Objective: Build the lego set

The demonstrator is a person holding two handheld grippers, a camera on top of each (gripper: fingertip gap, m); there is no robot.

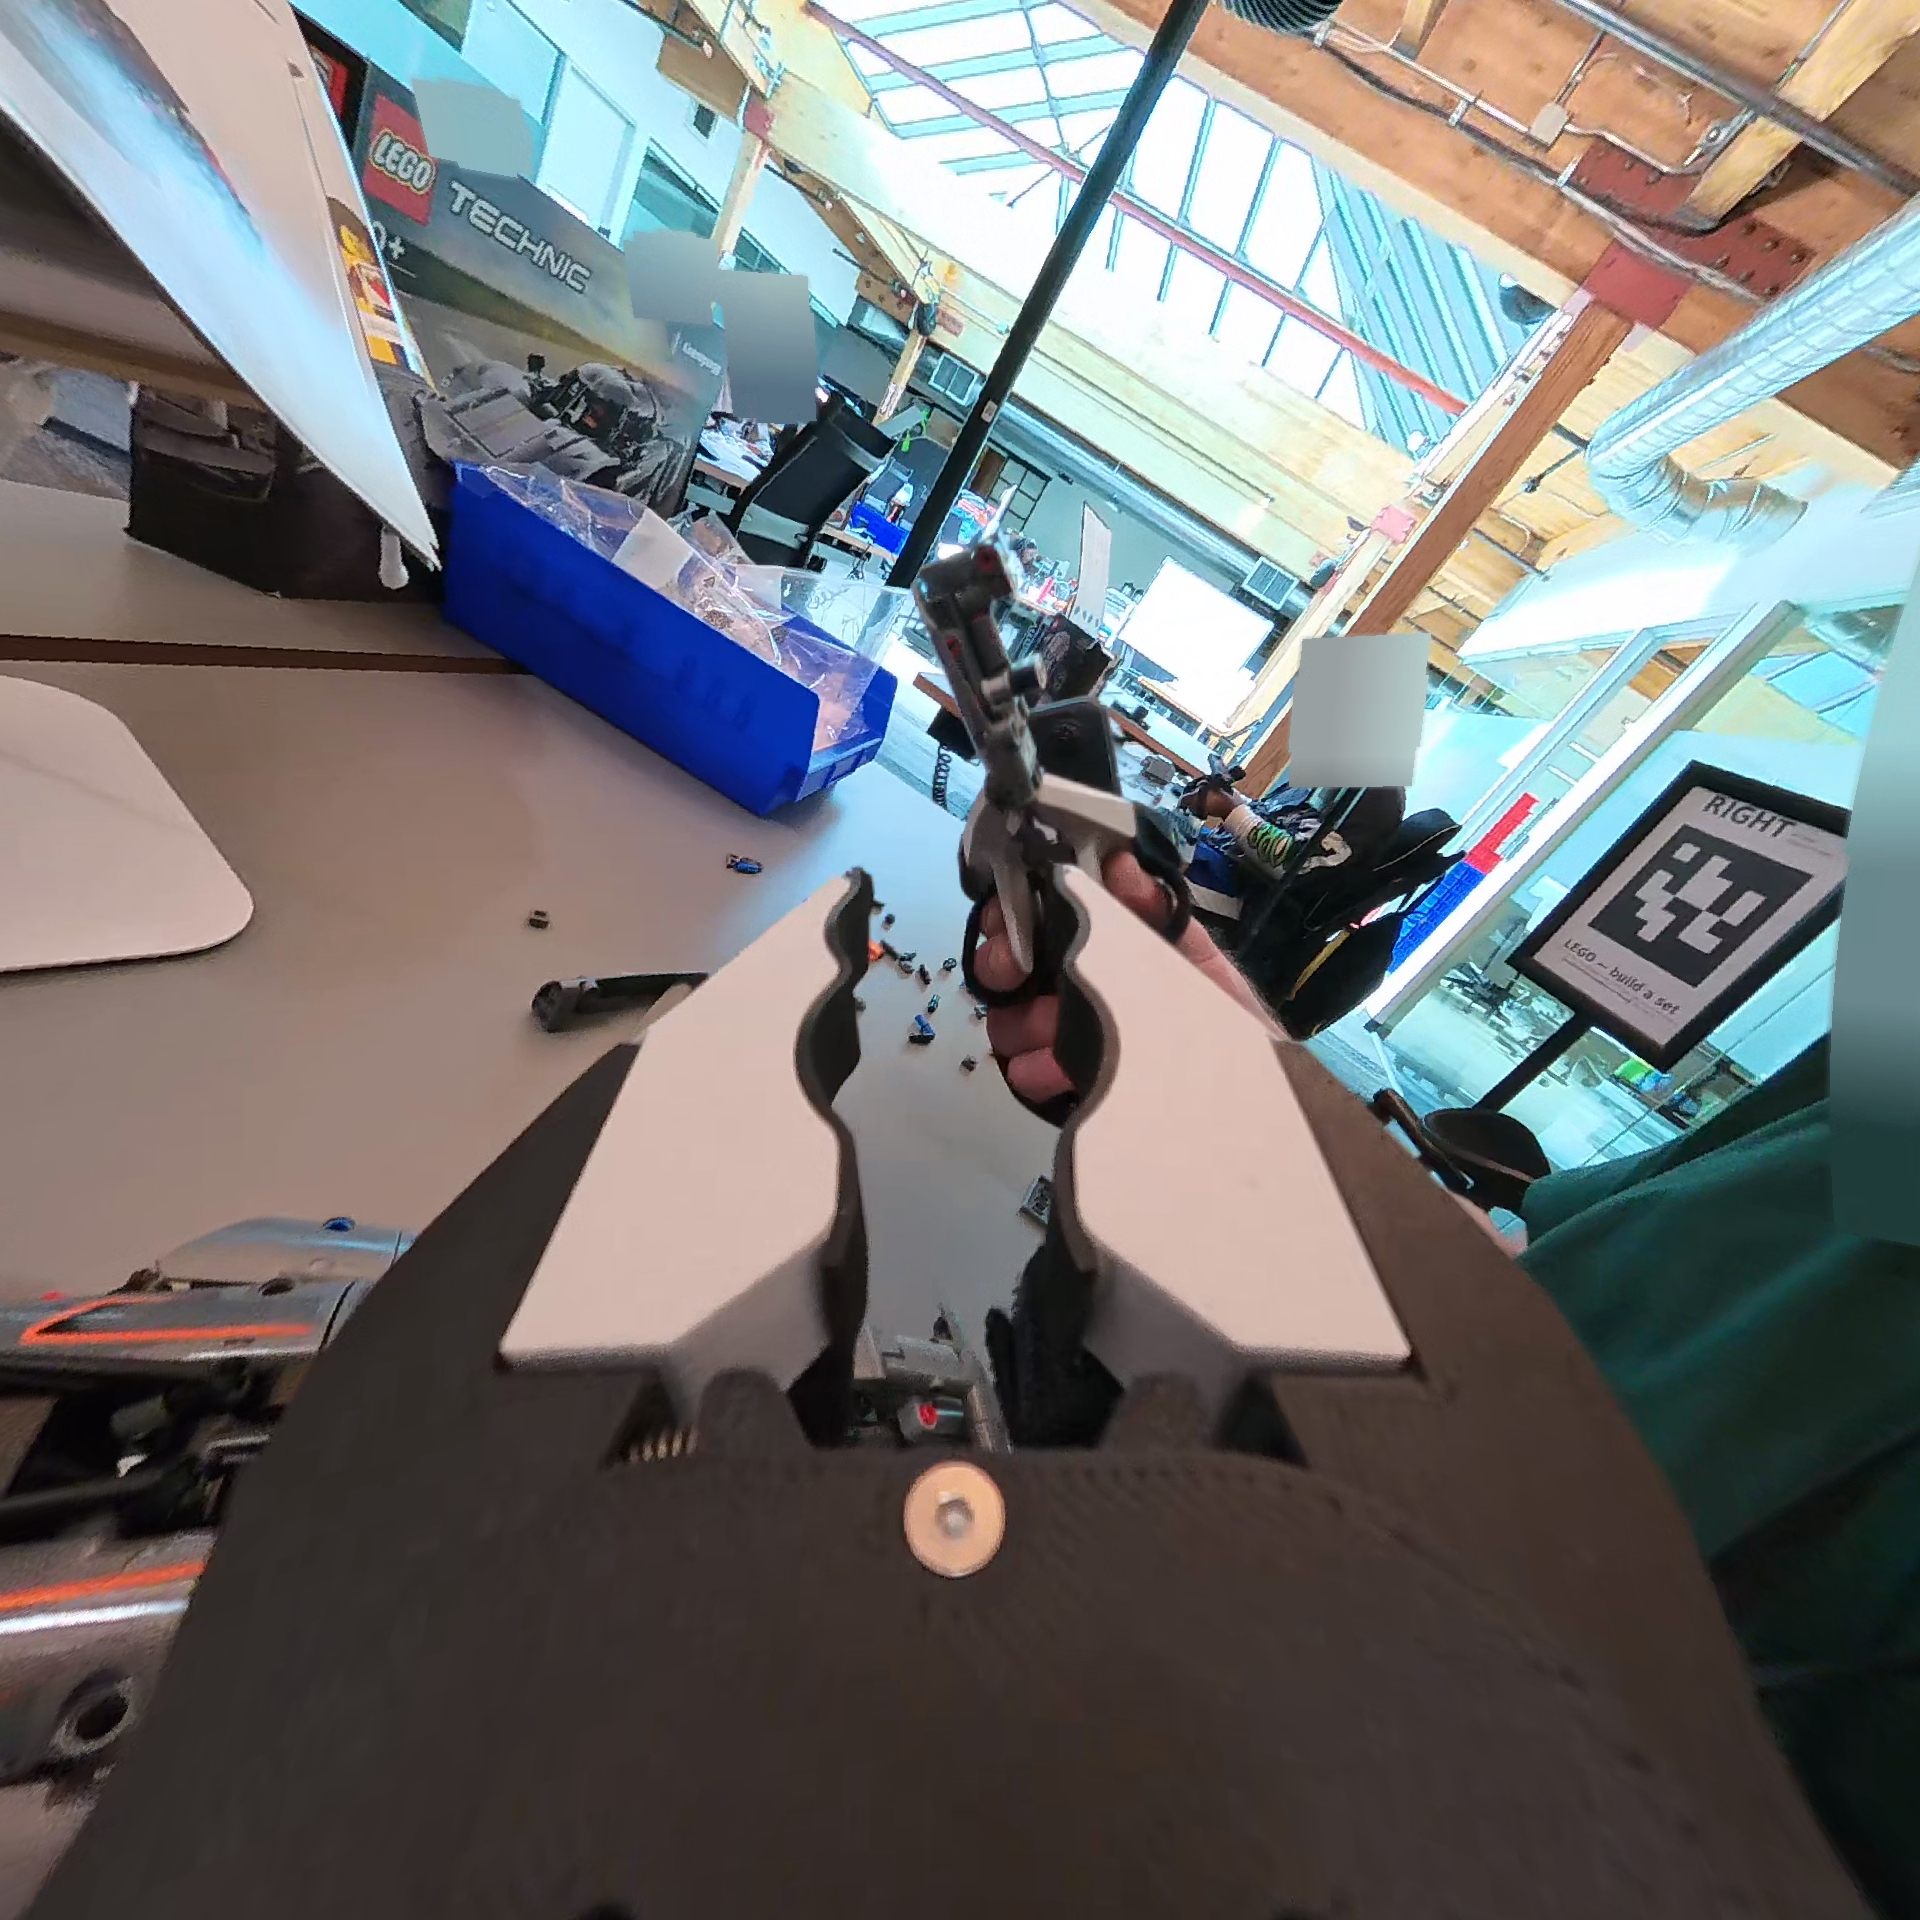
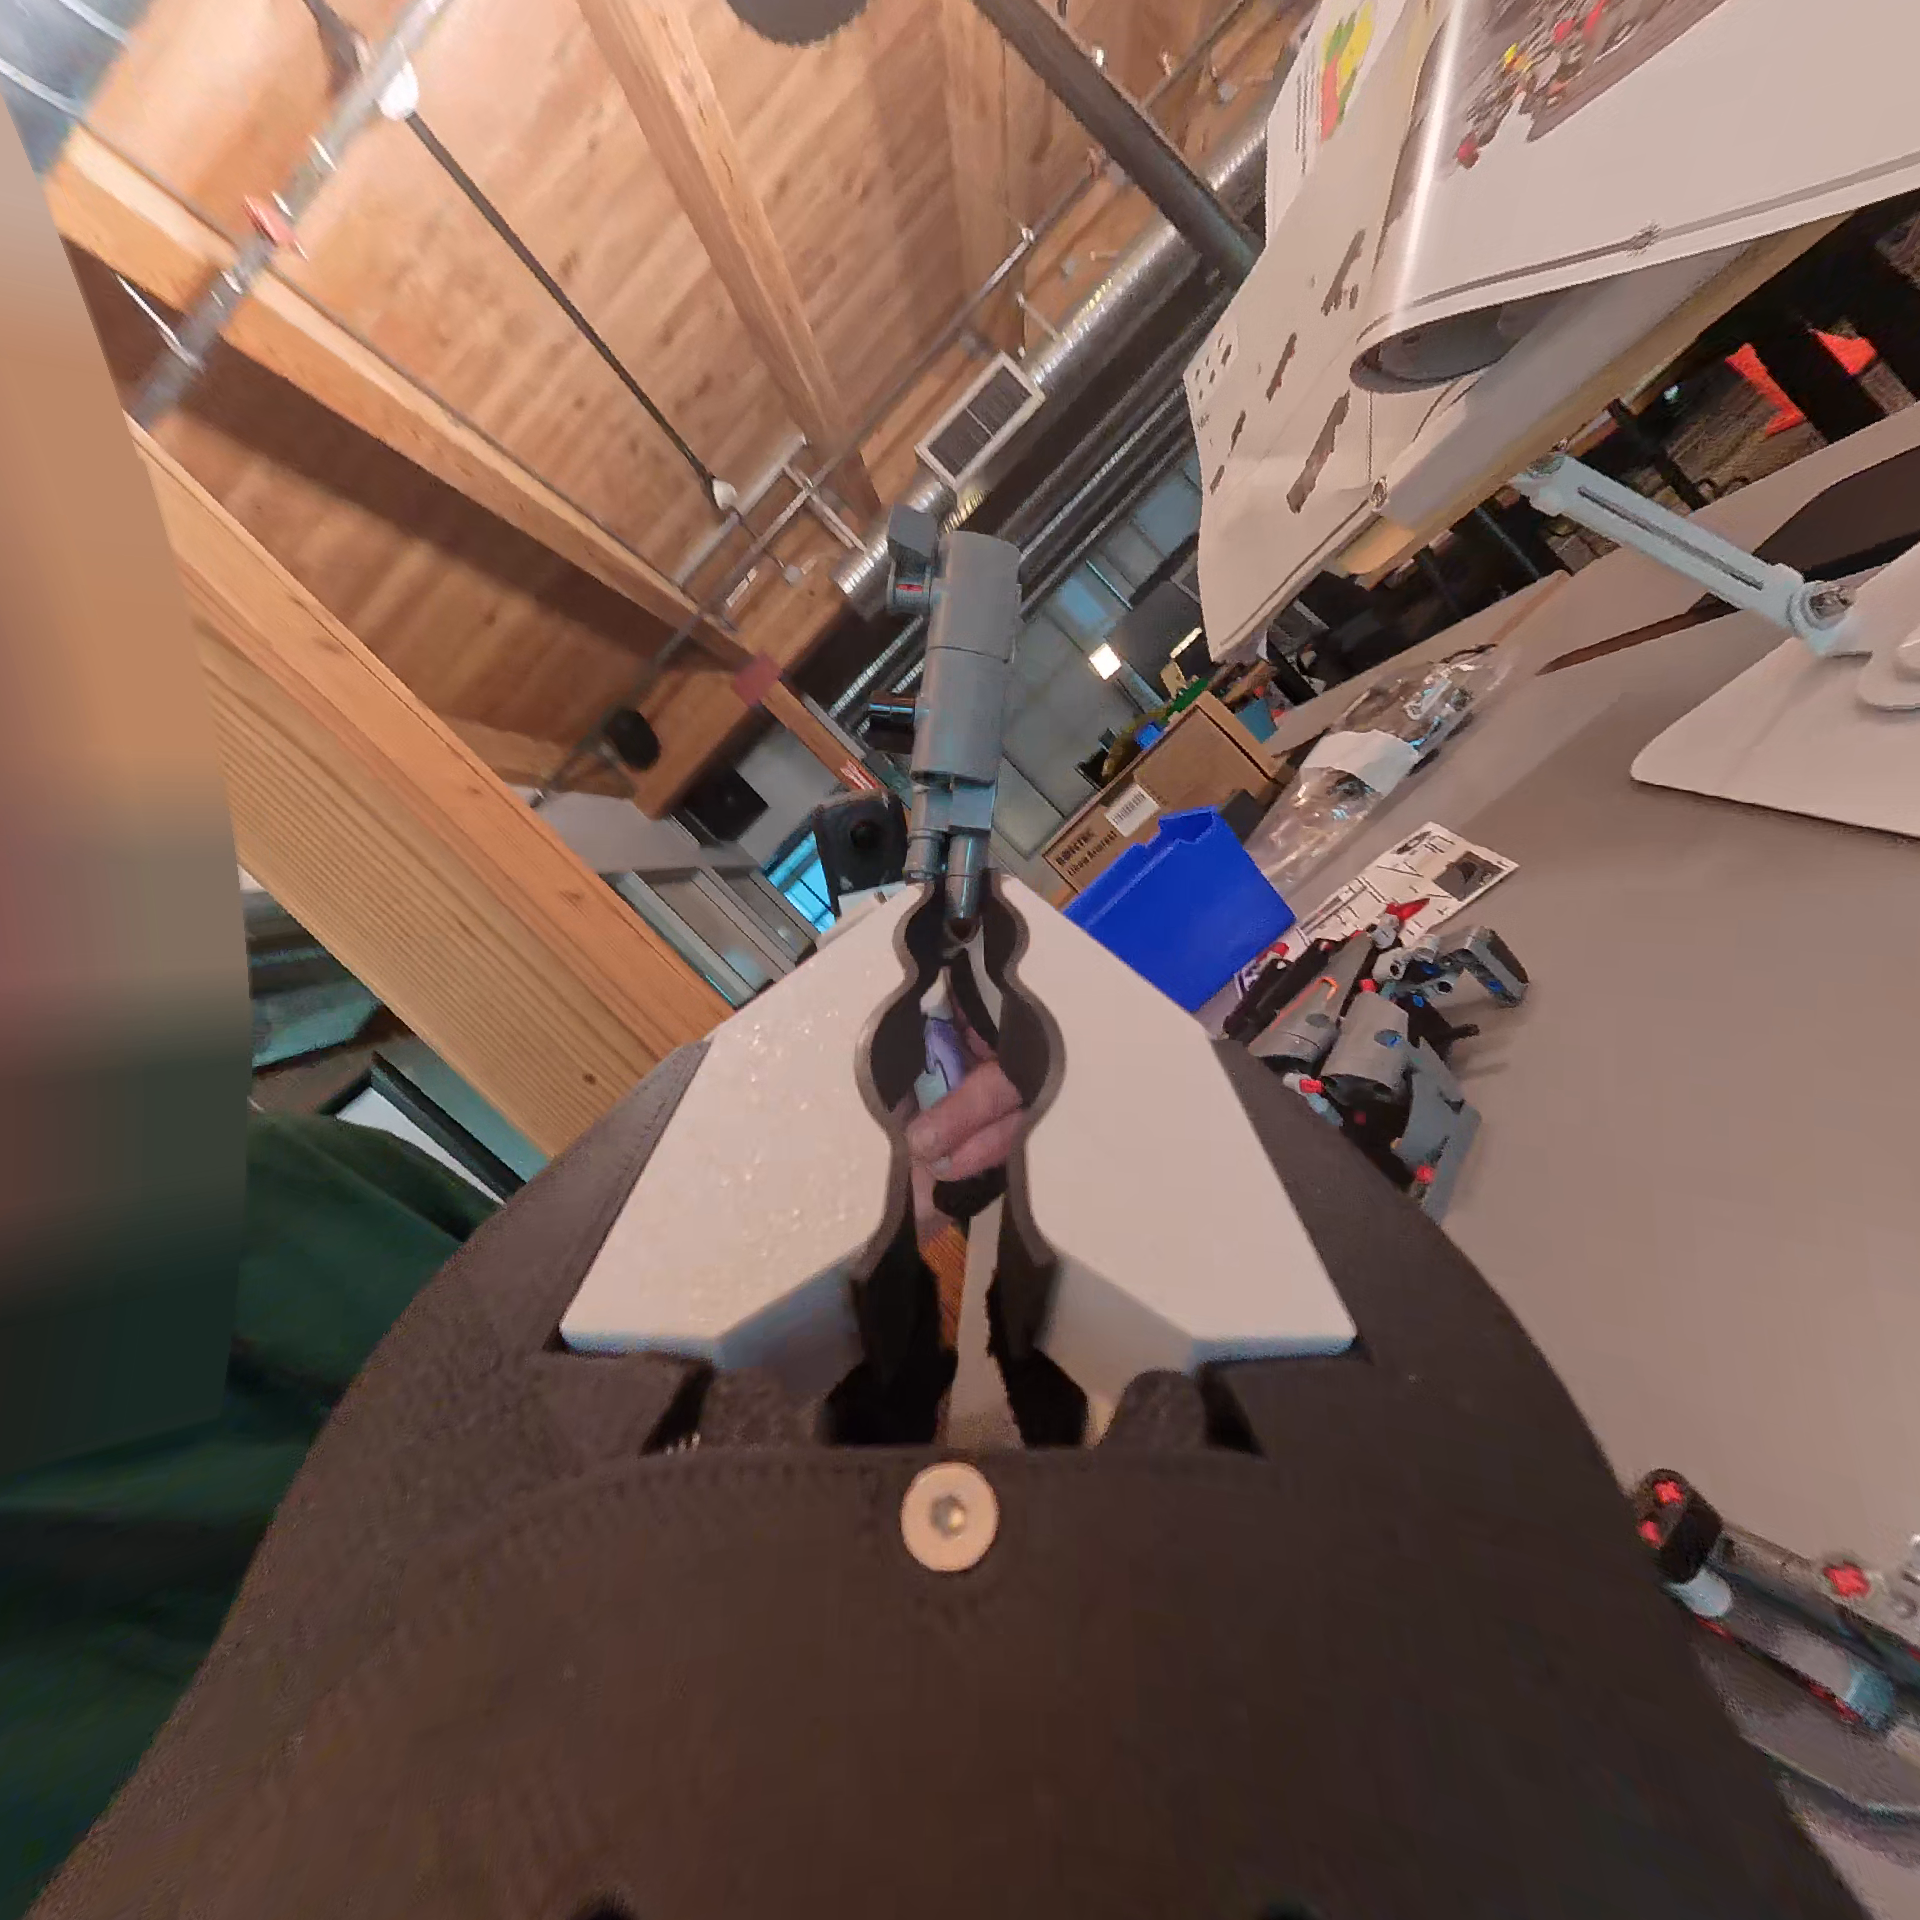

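My right gripper (image 2: 956, 899) is shut on the lower end of a slim grey Lego assembly (image 2: 961, 675) with small red pins and holds it upright in the air. The left wrist view shows that gripper (image 1: 1013, 821) farther off, held by a hand, with the assembly (image 1: 982, 665) standing up from it. My left gripper (image 1: 966, 899) is open and empty, just short of the right gripper and below the assembly. A larger part-built grey, black and orange model (image 2: 1371, 1039) lies on the grey table (image 1: 416, 831); it also shows at the lower left of the left wrist view (image 1: 156, 1351).
Small loose pins (image 1: 925, 997) and a black beam (image 1: 613, 992) lie on the table beyond my left gripper. A blue bin (image 1: 665, 644) with plastic bags stands behind, next to the Lego box (image 1: 540, 312). An instruction booklet (image 2: 1507, 156) hangs above. A white pad (image 1: 104, 831) lies at left. My hands' fingertips stand some 9 cm from each other.
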